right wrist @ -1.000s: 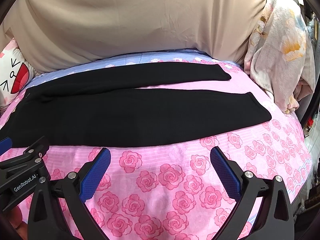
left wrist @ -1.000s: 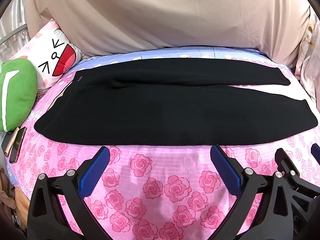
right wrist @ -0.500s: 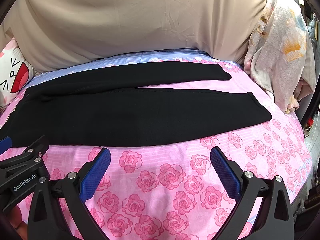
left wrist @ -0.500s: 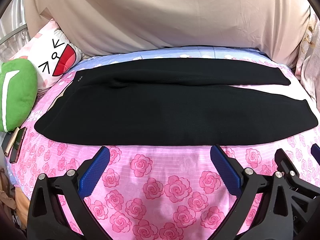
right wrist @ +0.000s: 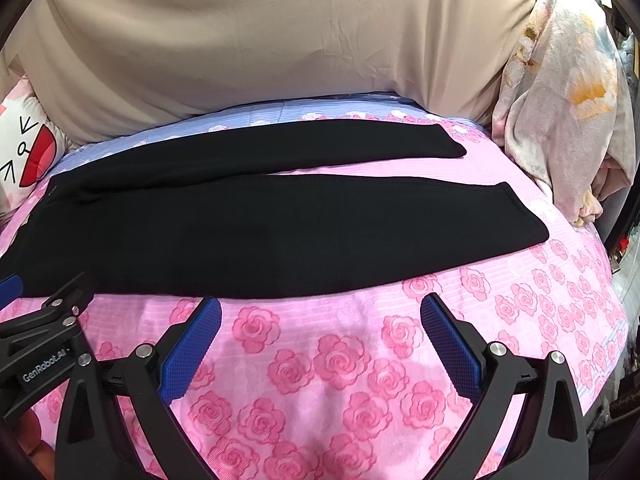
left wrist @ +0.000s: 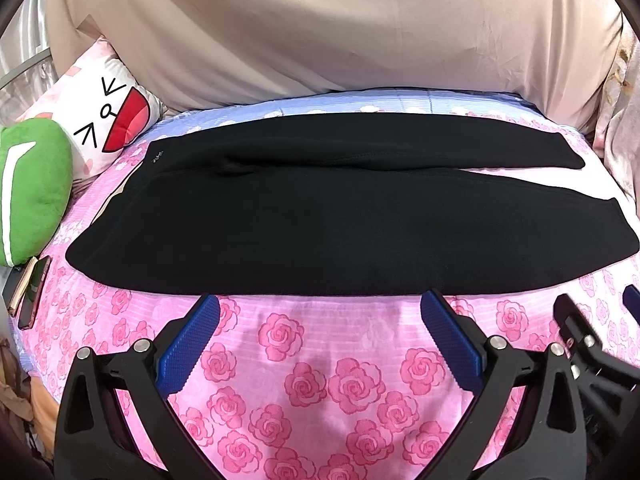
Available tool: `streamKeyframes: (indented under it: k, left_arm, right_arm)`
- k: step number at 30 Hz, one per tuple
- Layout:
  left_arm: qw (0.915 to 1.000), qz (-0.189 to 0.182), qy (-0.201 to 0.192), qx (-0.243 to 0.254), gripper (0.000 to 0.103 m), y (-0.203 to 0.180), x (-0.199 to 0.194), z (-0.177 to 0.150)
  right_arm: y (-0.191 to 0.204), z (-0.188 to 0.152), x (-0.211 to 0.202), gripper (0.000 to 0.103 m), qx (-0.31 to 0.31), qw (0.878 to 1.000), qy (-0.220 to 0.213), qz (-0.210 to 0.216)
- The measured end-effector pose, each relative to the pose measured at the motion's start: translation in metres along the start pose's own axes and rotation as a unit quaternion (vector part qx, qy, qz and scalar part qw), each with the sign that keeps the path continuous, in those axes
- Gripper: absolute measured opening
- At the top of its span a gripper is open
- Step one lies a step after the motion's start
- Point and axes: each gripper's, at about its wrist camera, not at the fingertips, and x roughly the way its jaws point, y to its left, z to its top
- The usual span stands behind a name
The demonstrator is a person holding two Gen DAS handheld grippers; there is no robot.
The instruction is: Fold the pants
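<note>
Black pants (left wrist: 304, 216) lie flat across a pink rose-print bed, waist at the left, both legs running right and spread slightly apart; they also show in the right wrist view (right wrist: 224, 220). My left gripper (left wrist: 320, 312) is open and empty, hovering just in front of the pants' near edge toward the waist half. My right gripper (right wrist: 320, 314) is open and empty, in front of the near leg, further right. Each gripper's body shows in the other's view.
A green cushion (left wrist: 32, 184) and a white cartoon-face pillow (left wrist: 108, 124) sit at the left. A phone (left wrist: 32, 292) lies by the left bed edge. A beige sheet (left wrist: 320, 28) hangs behind. A floral blanket (right wrist: 560, 112) is piled at the right.
</note>
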Motion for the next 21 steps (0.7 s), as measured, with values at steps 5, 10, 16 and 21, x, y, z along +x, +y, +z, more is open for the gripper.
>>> streamKeyframes:
  k: [5, 10, 16, 21]
  left_arm:
    - [1.0, 0.002, 0.0, 0.002, 0.098, 0.005, 0.009, 0.006]
    - [0.9997, 0.0, 0.005, -0.024, 0.098, 0.027, 0.021, 0.023]
    - [0.9983, 0.033, 0.003, -0.048, 0.098, 0.053, 0.042, 0.042]
    - [0.9967, 0.05, 0.012, -0.063, 0.098, 0.068, 0.059, 0.052]
  right_arm:
    - [-0.038, 0.021, 0.026, 0.098, 0.014, 0.999, 0.024, 0.019]
    - [-0.119, 0.076, 0.072, 0.098, 0.058, 0.995, 0.02, 0.073]
    - [-0.188, 0.17, 0.168, 0.097, 0.045, 0.997, 0.035, 0.05]
    - [-0.218, 0.219, 0.259, 0.093, 0.041, 0.997, 0.058, 0.04]
